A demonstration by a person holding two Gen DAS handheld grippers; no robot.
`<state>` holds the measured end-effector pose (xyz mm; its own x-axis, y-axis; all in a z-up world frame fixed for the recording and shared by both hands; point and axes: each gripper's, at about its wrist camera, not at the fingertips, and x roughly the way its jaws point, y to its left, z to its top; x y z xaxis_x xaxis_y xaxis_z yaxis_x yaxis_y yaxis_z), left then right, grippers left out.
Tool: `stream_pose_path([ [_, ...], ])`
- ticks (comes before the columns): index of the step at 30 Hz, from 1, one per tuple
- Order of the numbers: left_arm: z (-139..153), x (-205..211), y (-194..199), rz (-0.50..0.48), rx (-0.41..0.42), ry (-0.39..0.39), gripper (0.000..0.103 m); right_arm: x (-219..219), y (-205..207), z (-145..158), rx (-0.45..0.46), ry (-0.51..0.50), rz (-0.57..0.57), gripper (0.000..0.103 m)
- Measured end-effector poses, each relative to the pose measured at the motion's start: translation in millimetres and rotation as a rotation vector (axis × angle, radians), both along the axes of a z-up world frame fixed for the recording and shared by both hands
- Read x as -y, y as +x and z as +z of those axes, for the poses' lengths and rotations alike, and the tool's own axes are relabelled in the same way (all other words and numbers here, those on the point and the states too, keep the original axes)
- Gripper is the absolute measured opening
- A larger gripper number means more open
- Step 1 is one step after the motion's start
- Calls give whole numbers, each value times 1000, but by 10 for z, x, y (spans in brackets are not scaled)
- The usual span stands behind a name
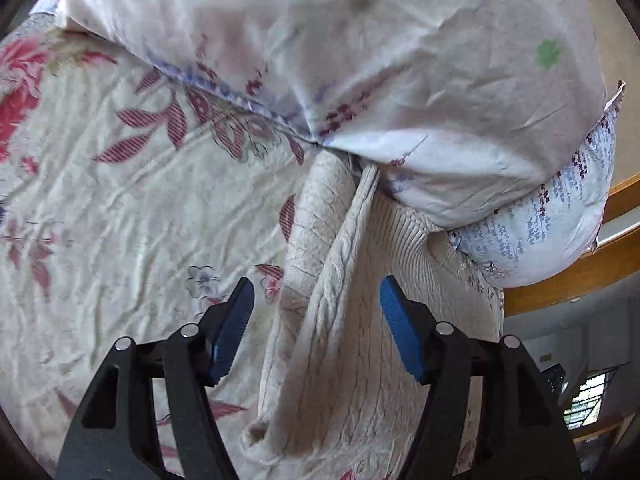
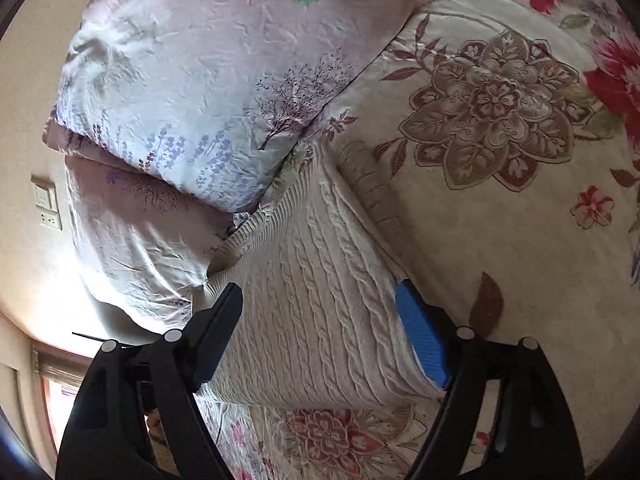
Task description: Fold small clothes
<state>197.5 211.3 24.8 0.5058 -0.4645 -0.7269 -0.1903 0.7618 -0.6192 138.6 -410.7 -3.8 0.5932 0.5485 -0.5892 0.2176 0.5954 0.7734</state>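
Left gripper (image 1: 316, 304) we find spread wide, its blue pads (image 1: 234, 328) apart on either side of a cream cable-knit sweater (image 1: 344, 320) and gripping nothing. Right gripper (image 2: 320, 312) we find equally wide, empty, straddling the same sweater (image 2: 316, 300). We note the garment lies bunched lengthwise on a floral bedspread (image 1: 120, 208), its far end tucked against two stacked pillows (image 2: 208, 92). We see a folded sleeve (image 1: 316, 216) alongside the body in the left wrist view.
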Motion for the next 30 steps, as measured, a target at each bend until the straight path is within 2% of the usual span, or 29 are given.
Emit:
stream_pose_path([
  [3,-138,184,142,-44,-27,-15,56,-26,-33,33,3,-18,25,81],
  [4,-143,226,159,-38,-10,-7,56,-42,-26,34,3,-31,38,81],
  [5,-160,271,187,-30,-5,-7,51,-69,-17,61,3,-37,44,81],
  [6,-184,281,202,-11,-11,-17,32,-73,-18,62,2,-42,53,81],
  [7,-245,281,215,13,-30,-66,26,-72,-25,52,2,-43,58,81],
  [10,-239,311,173,84,-25,-145,22,-25,-27,1,2,-13,63,81],
  [13,81,591,142,43,47,-258,20,76,-74,7,9,-1,58,81],
  [14,223,748,160,12,74,-287,19,117,-92,34,18,-19,49,81],
  [17,621,1464,279,-129,147,-448,19,271,-150,135,63,-68,13,81],
  [19,756,2185,437,-245,160,-571,20,376,-153,151,69,-66,-6,81],
  [22,625,3108,632,-387,64,-734,22,561,-126,145,50,-77,-36,81],
  [23,550,3303,655,-409,21,-804,16,643,-115,137,39,-74,-47,81],
  [24,500,3410,647,-410,0,-865,16,711,-108,132,30,-65,-54,81],
  [25,497,3416,635,-406,10,-882,16,784,-102,121,22,-50,-61,81],
  [26,519,3343,623,-398,42,-854,19,833,-101,106,18,-31,-64,81],
  [27,531,3215,620,-379,64,-796,31,881,-91,89,14,-10,-62,84],
  [28,534,3083,670,-347,74,-723,38,930,-59,57,7,19,-54,85],
  [29,506,2898,658,-310,78,-616,50,949,-32,26,-3,34,-46,86],
  [30,477,2750,637,-296,74,-541,51,960,19,-20,-20,51,-32,87],
])
